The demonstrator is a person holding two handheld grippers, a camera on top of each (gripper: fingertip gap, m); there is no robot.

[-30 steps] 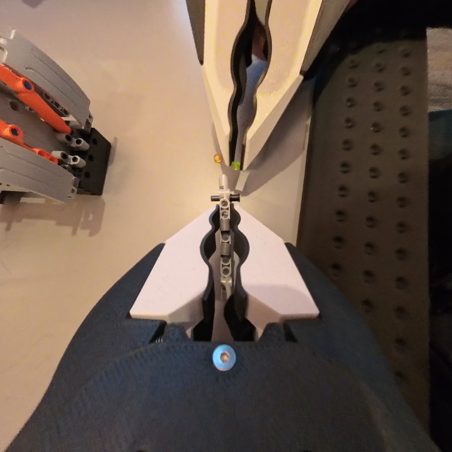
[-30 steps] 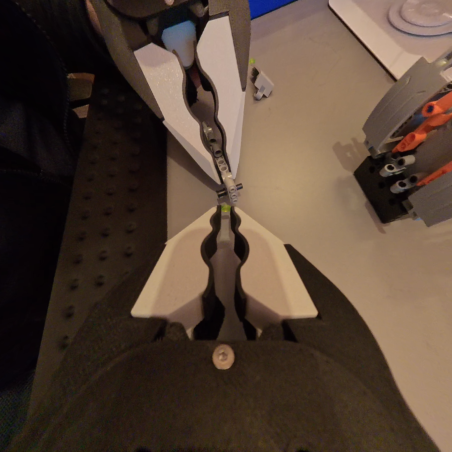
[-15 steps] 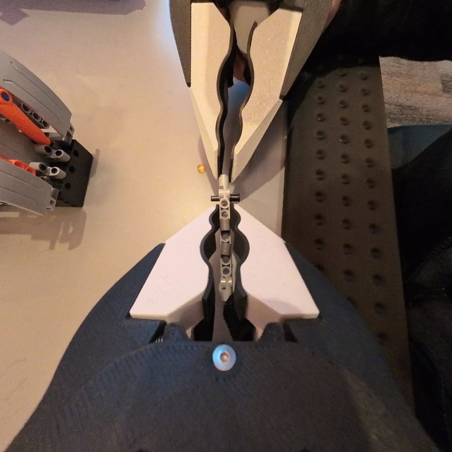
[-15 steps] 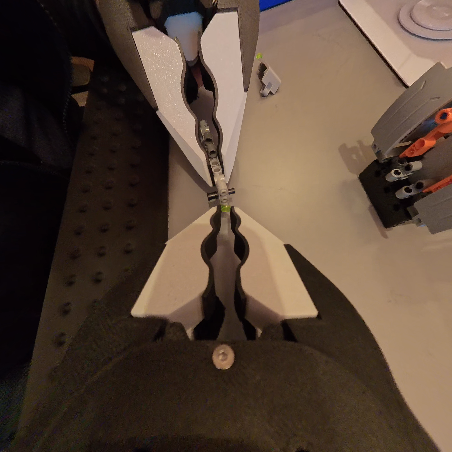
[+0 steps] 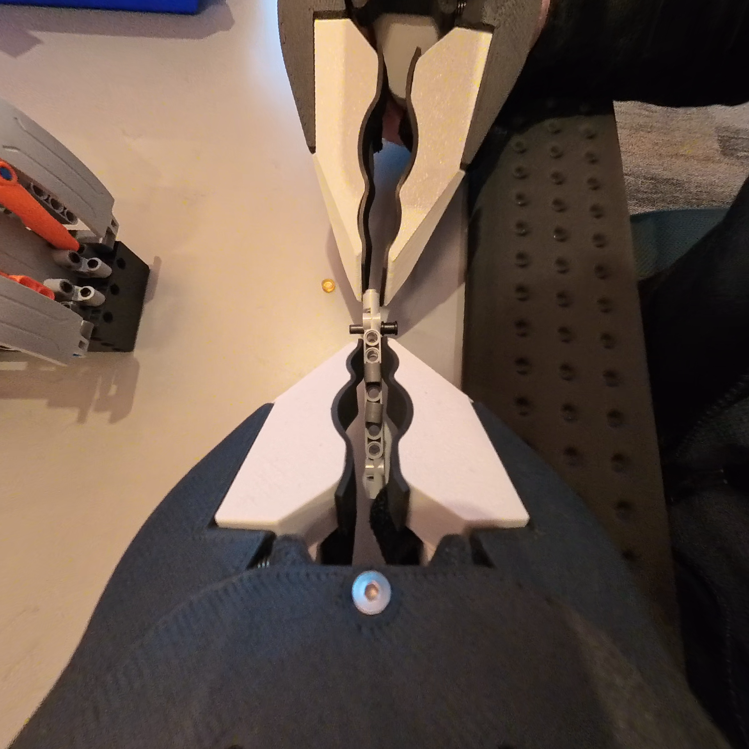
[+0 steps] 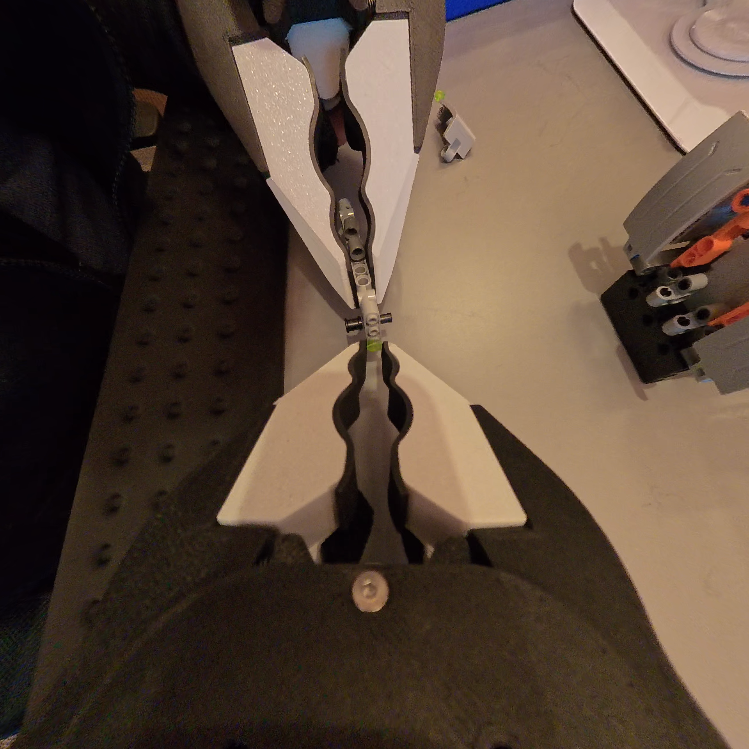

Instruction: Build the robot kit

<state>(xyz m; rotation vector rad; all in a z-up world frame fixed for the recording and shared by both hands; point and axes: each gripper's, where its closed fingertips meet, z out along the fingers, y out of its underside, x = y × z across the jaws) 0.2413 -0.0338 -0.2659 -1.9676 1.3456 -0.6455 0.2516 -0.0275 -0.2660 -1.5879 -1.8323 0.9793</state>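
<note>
1. While its two white fingers press together, the left hand-held gripper (image 5: 373,344) clamps a thin grey beam assembly (image 5: 373,399) lengthwise, at the centre of the left wrist frame; the assembly's light grey tip, crossed by a black pin (image 5: 373,327), sticks out past the fingertips.
2. Opposite it, the right hand-held gripper (image 6: 372,349) is nearly closed, pinching a small lime-green stud (image 6: 372,345) at its tips, and that stud sits just against the assembly's light grey end.
3. Both grippers meet tip to tip above the edge of the pale worktop (image 5: 202,142).
4. Left of centre in the left wrist frame, an orange stud (image 5: 327,285) lies loose on the worktop beside the right gripper's tips.
5. At the left edge stands a grey, orange and black brick model (image 5: 52,275).
6. Near the top of the right wrist frame lie a small grey bracket piece (image 6: 456,131) and another green stud (image 6: 439,95).
7. A dark studded mat (image 6: 170,324) borders the worktop.
</note>
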